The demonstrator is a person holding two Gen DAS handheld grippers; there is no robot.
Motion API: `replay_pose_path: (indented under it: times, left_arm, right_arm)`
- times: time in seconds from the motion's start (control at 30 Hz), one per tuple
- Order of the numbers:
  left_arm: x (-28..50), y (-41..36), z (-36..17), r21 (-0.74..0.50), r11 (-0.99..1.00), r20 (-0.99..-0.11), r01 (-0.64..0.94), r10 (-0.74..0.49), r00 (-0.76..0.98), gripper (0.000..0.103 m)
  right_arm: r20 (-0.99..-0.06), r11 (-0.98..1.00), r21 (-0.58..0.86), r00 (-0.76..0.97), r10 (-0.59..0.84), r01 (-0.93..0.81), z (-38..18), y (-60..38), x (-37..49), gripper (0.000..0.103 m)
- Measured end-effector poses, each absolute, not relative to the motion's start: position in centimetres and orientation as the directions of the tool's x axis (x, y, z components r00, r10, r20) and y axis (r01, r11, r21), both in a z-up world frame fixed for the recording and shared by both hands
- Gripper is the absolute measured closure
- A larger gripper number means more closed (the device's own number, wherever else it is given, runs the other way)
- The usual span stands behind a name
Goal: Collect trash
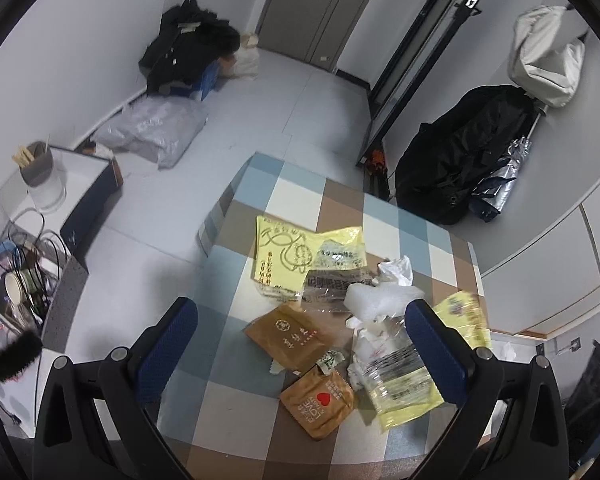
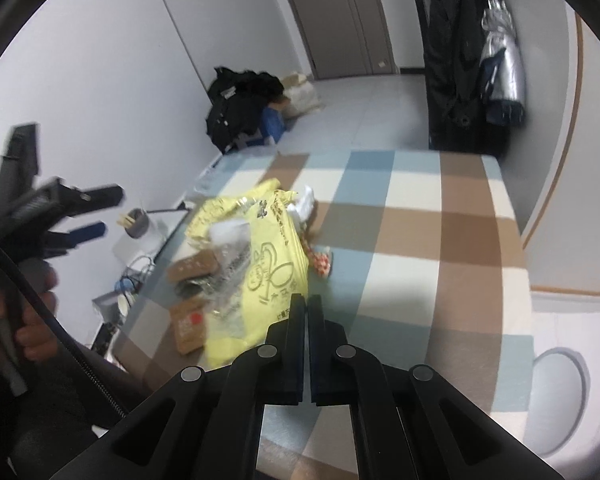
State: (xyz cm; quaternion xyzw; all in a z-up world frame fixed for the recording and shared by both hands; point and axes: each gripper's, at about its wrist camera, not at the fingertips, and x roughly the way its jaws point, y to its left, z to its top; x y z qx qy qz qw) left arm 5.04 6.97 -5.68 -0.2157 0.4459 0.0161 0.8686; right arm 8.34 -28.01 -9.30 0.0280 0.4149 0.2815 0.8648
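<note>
A heap of trash lies on the checkered table (image 1: 300, 192): a flat yellow bag (image 1: 288, 256), two brown packets (image 1: 288, 332) (image 1: 320, 400), crumpled white tissue (image 1: 380, 296) and a clear-and-yellow bag (image 1: 396, 380). My left gripper (image 1: 300, 320) hovers open above the heap with nothing between its fingers. My right gripper (image 2: 308, 304) is shut on the near edge of a large yellow plastic bag (image 2: 268, 264), which is raised and blurred. That bag's corner (image 1: 464, 316) shows blurred at the right of the left wrist view. A hand (image 2: 32, 320) holds the left gripper (image 2: 100, 214).
A side table (image 1: 88, 184) at the left bears a grey cup with chopsticks (image 1: 36, 164) and cables. Black bags (image 1: 188, 52) and a plastic sheet lie on the floor. A black coat (image 1: 460, 152) hangs at the right. A round white object (image 2: 560, 400) stands beside the table.
</note>
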Motion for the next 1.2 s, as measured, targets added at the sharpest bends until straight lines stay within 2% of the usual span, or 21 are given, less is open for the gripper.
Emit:
replay_pose_path:
  times: [0.3,0.43,0.6,0.73,0.87,0.97,1.03,1.1,1.2]
  left_arm:
    - [6.8,7.0,-9.4,-0.344,0.894,-0.867,-0.286,-0.186,0.463,0.002]
    - [7.5,6.8,-11.0,-0.339,0.891,-0.894,-0.301,-0.206,0.398,0.011]
    - [7.8,7.2,-12.1,-0.373,0.863,-0.901,-0.342,-0.248,0.356,0.015]
    - [7.9,7.6,-13.1,-0.427,0.814,-0.893,-0.394,-0.311,0.324,0.028]
    - [7.7,7.7,-13.0,-0.442,0.8,-0.887,-0.406,-0.321,0.333,0.03]
    - [7.9,7.5,-13.0,-0.471,0.783,-0.874,-0.405,-0.355,0.331,0.041]
    - [8.0,7.4,-13.3,-0.483,0.779,-0.87,-0.4,-0.374,0.323,0.053]
    - [8.3,7.2,-13.3,-0.475,0.782,-0.874,-0.403,-0.364,0.324,0.057]
    - [8.5,7.3,-13.4,-0.453,0.791,-0.885,-0.41,-0.345,0.312,0.079]
  right_arm:
    - [-0.62,0.824,0.288,0.561,0.549,-0.488,-6.4,-30.0,7.2,0.102]
    - [-0.599,0.819,0.307,0.57,0.562,-0.485,-6.0,-30.9,7.4,0.102]
    - [-0.593,0.815,0.324,0.568,0.571,-0.48,-5.9,-31.5,7.8,0.102]
    - [-0.607,0.812,0.338,0.549,0.575,-0.476,-6.4,-31.6,8.1,0.102]
    - [-0.604,0.805,0.345,0.543,0.584,-0.482,-6.4,-31.6,8.1,0.102]
    - [-0.601,0.801,0.348,0.54,0.589,-0.487,-6.3,-31.6,8.0,0.102]
    - [-0.6,0.8,0.35,0.539,0.592,-0.488,-6.3,-31.6,8.0,0.102]
    - [-0.596,0.798,0.352,0.54,0.594,-0.49,-6.2,-31.7,8.0,0.102]
    - [-0.598,0.798,0.349,0.54,0.593,-0.491,-6.2,-31.6,7.9,0.102]
